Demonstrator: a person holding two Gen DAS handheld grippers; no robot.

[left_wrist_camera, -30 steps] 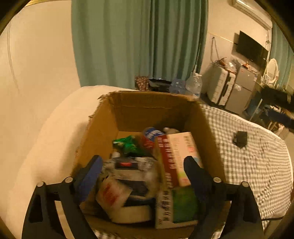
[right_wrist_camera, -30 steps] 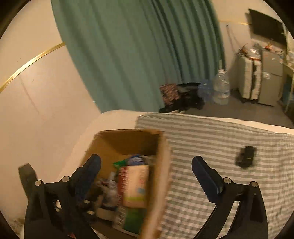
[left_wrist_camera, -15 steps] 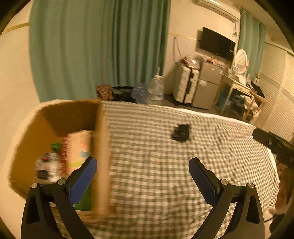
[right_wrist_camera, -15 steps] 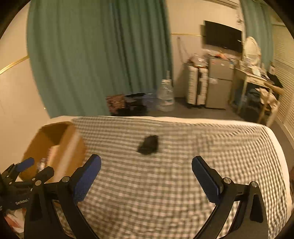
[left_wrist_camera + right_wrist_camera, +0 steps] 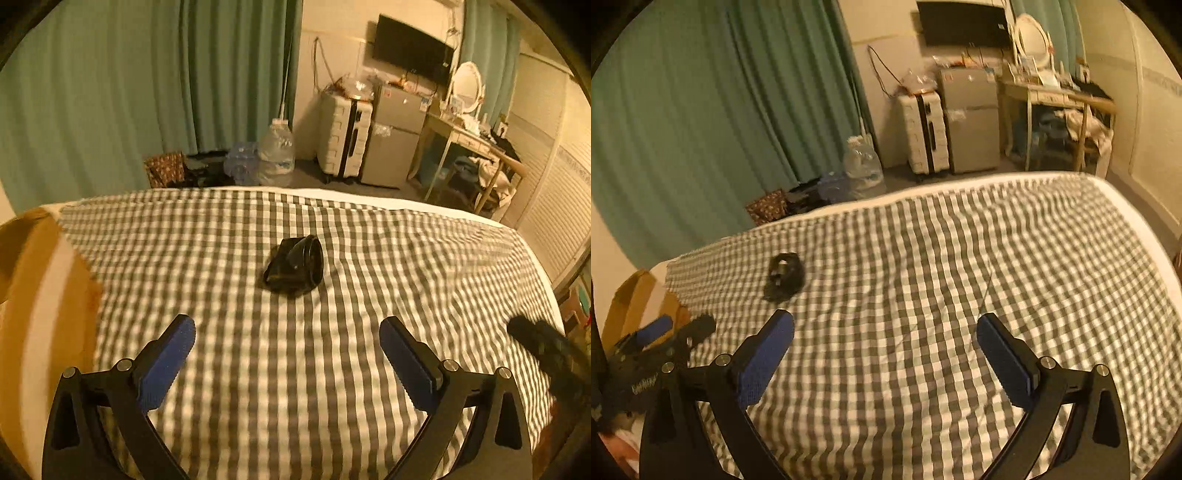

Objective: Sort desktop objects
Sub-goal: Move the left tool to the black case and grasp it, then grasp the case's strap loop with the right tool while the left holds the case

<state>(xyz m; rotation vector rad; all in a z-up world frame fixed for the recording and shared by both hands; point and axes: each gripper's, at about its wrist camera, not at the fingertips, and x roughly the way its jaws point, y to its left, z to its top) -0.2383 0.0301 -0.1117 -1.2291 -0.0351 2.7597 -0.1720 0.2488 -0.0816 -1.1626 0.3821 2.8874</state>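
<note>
1. Left wrist view: the left claw (image 5: 287, 347) hangs spread wide and empty over the checked bedcover (image 5: 388, 266), its blue pads (image 5: 168, 363) well apart with only cloth between them. That wide stance looks like readiness for a bulky pick rather than a grip on anything.
2. Dead ahead of that gap, further up the bed, lies the one loose thing: a small black object (image 5: 293, 267), lumpy and glossy, resting alone on the cloth. What it is exactly cannot be told.
3. At the left edge sits the cardboard box (image 5: 40, 302), blurred, just beside the bedcover's edge; it is probably the place where sorted things go, hence its closeness to the left claw.
4. A dark blurred shape at the right edge is likely part of the other tool.
5. Right wrist view: the right claw (image 5: 885, 349) is likewise spread and empty above bare cloth.
6. From here the black object (image 5: 785, 275) lies up and to the left, nearer the left claw (image 5: 670, 332) and the box (image 5: 631, 299), so the left side seems better placed to fetch it.
</note>
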